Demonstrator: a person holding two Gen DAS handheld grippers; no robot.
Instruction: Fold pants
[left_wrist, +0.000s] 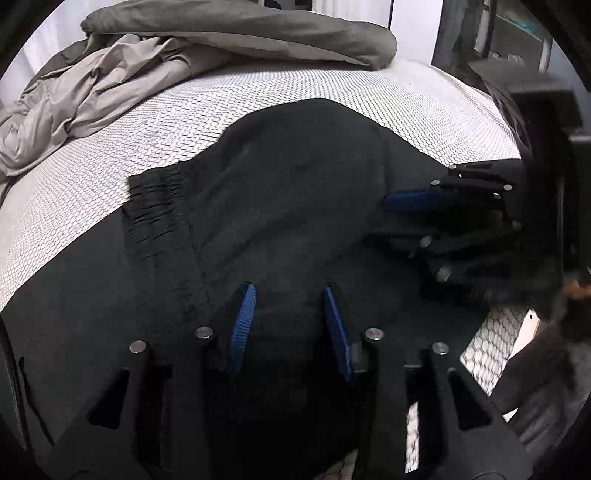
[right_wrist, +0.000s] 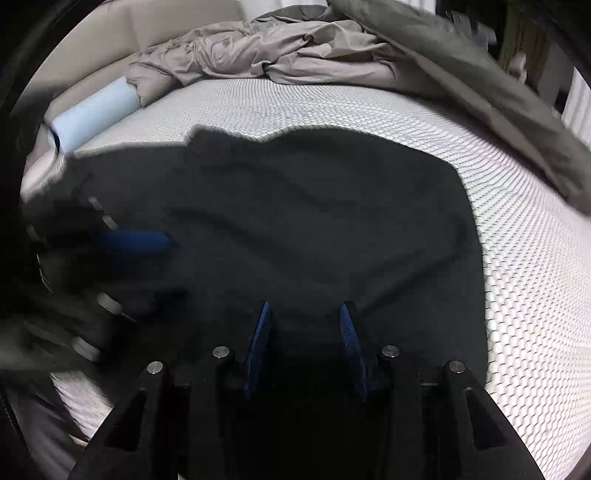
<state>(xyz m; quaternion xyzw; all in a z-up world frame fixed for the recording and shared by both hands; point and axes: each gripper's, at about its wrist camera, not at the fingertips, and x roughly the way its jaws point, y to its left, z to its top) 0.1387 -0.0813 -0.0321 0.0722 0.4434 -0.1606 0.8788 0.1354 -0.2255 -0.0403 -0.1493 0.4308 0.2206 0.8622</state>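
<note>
One pair of black pants (left_wrist: 288, 206) lies on the mattress (left_wrist: 110, 177), which has a white honeycomb-patterned surface, with both sets of tongs positioned over the fabric at the near edge of the mattress. In the left wrist view, the gathered elastic waistband (left_wrist: 162, 229) lies to the left of the left gripper (left_wrist: 290, 291), and the fabric extends away to the right; the long axis of the pants therefore runs roughly along the near edge of the mattress. The left gripper stands with its two blue pads apart, dark fabric between them; whether the pads press on the fabric cannot be determined. The right gripper (right_wrist: 306, 310) likewise shows two blue pads apart over the fabric, and its grip cannot be determined either. Each gripper appears at the side of the other's view, just beside it and over the same garment. One crumpled grey-beige duvet (right_wrist: 295, 55) lies along the far edge of the mattress. One pale blue roll (right_wrist: 92, 110) lies at the far left corner.
</note>
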